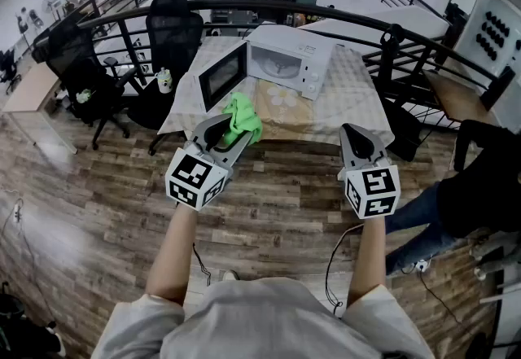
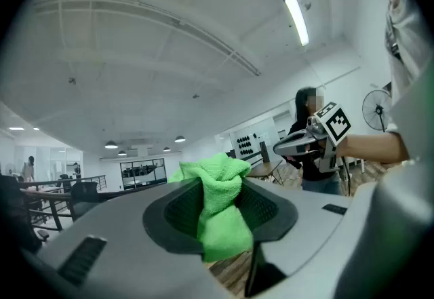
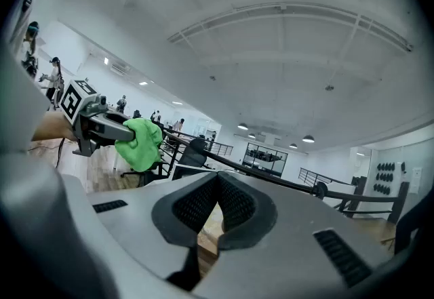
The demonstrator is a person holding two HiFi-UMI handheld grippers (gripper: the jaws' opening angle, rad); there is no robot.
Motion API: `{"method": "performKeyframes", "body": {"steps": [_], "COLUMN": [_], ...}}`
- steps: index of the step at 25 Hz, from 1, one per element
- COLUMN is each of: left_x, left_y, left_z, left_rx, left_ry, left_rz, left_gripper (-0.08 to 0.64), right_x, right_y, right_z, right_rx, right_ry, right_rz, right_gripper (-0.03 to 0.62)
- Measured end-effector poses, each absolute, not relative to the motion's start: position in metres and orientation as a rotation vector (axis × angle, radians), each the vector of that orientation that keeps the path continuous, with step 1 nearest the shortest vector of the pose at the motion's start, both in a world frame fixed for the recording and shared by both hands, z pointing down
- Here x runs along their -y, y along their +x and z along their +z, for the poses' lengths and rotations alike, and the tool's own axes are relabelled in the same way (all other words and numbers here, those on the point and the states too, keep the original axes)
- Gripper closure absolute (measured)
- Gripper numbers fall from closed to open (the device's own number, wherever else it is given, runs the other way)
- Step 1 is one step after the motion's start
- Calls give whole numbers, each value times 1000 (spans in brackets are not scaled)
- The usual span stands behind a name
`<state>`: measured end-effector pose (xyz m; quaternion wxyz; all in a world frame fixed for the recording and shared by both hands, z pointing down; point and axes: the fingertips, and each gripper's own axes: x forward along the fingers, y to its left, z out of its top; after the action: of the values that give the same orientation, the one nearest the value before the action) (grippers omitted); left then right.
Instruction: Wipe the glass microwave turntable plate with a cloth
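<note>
Glass turntable plate: not made out; probably inside the open microwave [image 1: 289, 63] on the worktop [image 1: 352, 98]. Likely heavy, slick, brittle; take it by the rim. My left hand-held gripper [image 1: 234, 140] pinches the soft cloth [image 1: 244, 121]; my right hand-held gripper [image 1: 350, 132] is closed, empty.

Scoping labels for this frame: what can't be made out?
- Turntable plate: head view, too small and distant inside the microwave to confirm; both gripper views aim upward.
- Green cloth: left gripper view, lower end hidden behind the left gripper's jaws.
- Person at right: head view, cut off by the frame edge.
</note>
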<state>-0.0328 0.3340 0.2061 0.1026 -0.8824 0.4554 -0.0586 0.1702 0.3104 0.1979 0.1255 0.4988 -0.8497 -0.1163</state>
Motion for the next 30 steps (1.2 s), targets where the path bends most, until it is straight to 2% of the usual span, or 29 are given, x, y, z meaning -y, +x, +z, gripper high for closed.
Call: {"method": "performKeyframes", "body": {"steps": [17, 24, 30], "left_x": [-293, -221, -115], "left_y": [12, 1, -41], "left_z": [242, 255, 260], "left_rx": [-1552, -1531, -1469], "left_ry": [-2536, -2530, -2539], "left_rz": [-224, -238, -239], "left_gripper": [391, 391, 391], "right_x": [-260, -196, -104], "right_y": [240, 216, 179], "right_z": [214, 231, 232], "right_rx": [2591, 2611, 2575], "right_ry": [1380, 1327, 1401], "right_rz": [-266, -264, -272], "right_gripper": [578, 578, 577]}}
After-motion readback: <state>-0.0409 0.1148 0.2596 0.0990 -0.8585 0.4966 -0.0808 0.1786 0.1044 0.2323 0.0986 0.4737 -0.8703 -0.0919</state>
